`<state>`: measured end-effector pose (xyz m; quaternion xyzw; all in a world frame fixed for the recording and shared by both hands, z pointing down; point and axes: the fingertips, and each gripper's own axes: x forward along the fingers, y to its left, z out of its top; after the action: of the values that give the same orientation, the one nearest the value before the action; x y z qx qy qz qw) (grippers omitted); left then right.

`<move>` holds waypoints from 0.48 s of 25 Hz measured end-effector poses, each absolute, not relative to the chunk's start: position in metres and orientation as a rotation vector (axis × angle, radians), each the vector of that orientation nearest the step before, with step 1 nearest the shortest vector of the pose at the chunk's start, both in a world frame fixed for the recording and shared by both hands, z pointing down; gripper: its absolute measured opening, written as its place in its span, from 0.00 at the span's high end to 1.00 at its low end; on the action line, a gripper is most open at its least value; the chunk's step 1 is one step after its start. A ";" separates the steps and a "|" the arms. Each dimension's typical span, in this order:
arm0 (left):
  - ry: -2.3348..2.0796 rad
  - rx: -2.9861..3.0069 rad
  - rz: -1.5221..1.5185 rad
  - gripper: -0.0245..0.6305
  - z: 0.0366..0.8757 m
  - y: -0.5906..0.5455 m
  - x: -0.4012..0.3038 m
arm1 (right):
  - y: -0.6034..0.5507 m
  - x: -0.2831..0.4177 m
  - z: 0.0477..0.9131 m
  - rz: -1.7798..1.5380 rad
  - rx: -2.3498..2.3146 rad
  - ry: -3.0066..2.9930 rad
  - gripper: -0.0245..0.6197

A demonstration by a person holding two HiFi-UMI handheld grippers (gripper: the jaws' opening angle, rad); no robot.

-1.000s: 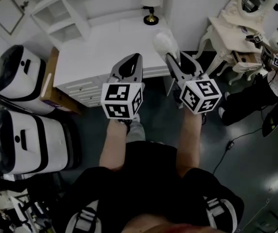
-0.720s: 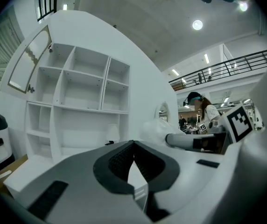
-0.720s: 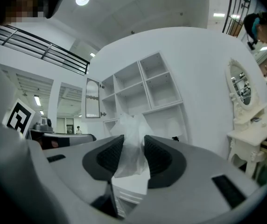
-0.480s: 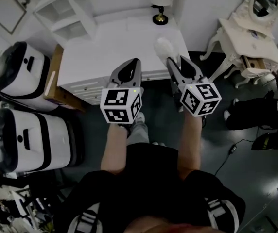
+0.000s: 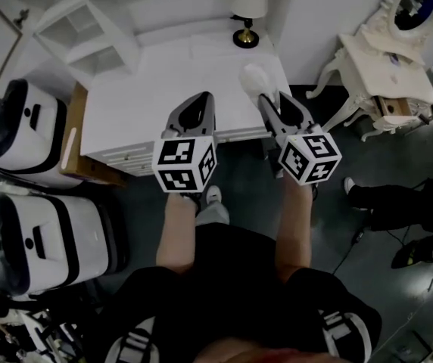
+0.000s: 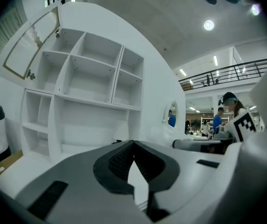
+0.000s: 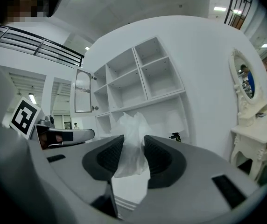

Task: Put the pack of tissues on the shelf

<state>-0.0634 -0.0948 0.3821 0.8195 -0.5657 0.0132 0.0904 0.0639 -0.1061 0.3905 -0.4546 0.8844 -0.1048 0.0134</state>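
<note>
Right gripper's [image 7: 133, 146] fingers pinch the tissue pack [image 7: 132, 125]: grip firmly, raise it over the counter [image 5: 156, 89] into the shelf [image 7: 143, 78]. Left gripper's [image 6: 133, 143] fingers rest pressed together.

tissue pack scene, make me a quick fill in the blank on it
The right gripper is shut on the pack of tissues, while the left gripper holds ___.
On the white desk stands a small ___.
The open compartments behind the desk belong to the ___.
Missing: nothing; lamp; shelf.
</note>
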 end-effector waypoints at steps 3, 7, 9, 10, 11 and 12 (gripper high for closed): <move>-1.652 2.452 0.051 0.95 0.379 -0.127 -0.061 | -0.135 0.070 0.387 -0.343 -1.459 2.714 0.74; -1.606 2.456 0.082 0.95 0.386 -0.174 -0.067 | -0.175 0.067 0.398 -0.390 -1.517 2.683 0.74; -1.579 2.460 0.105 0.95 0.390 -0.193 -0.070 | -0.193 0.065 0.403 -0.416 -1.540 2.664 0.74; -1.565 2.466 0.115 0.95 0.392 -0.203 -0.071 | -0.202 0.063 0.404 -0.425 -1.552 2.652 0.74; -1.551 2.473 0.122 0.95 0.392 -0.212 -0.073 | -0.210 0.062 0.404 -0.431 -1.565 2.640 0.74; -1.539 2.481 0.125 0.95 0.391 -0.220 -0.075 | -0.219 0.060 0.403 -0.432 -1.577 2.629 0.74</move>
<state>-0.0748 -0.2204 0.3909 0.8439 -0.5236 0.0425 0.1095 0.0595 -0.2186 0.4030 -0.5093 0.8489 -0.1395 0.0228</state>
